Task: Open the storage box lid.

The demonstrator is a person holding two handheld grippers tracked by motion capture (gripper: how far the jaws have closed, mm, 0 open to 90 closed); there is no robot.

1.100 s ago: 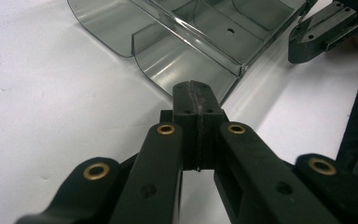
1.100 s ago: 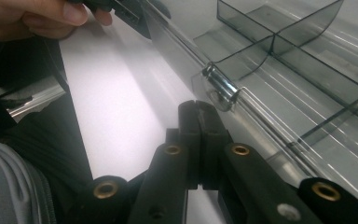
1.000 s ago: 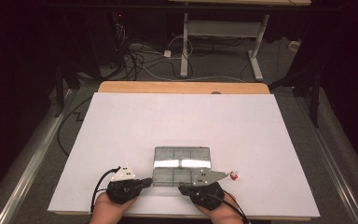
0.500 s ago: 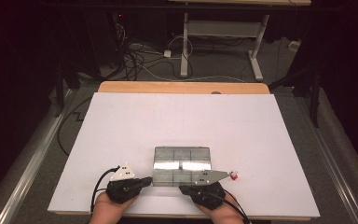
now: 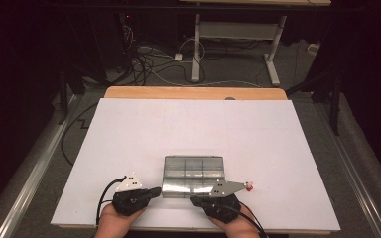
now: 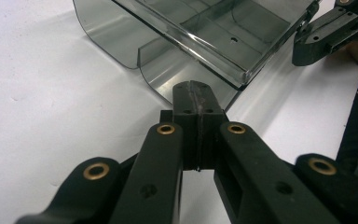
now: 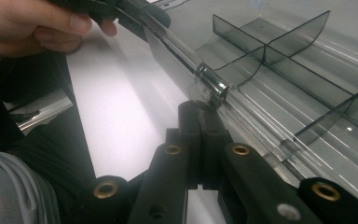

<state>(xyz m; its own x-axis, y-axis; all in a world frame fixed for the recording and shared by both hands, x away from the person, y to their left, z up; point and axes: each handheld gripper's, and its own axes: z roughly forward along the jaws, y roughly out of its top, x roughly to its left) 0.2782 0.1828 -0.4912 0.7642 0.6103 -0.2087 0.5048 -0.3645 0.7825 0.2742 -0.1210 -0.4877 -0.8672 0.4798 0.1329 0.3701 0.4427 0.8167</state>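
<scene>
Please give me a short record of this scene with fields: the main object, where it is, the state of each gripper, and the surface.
object: clear smoky-grey plastic compartment box, divided by inner walls
place: near the front edge of the white table top, between the two grippers
left gripper: jaws shut, nothing between them, tips at the box's near edge
right gripper: jaws shut, nothing between them, tips at the box's latch
contact with box: cannot tell for either gripper
hands: one behind each gripper, at the table's front edge

Dark room w/ grey floor (image 5: 144,74), tangled cables (image 5: 144,59), white desk frame (image 5: 238,34) behind white table (image 5: 193,124).
</scene>
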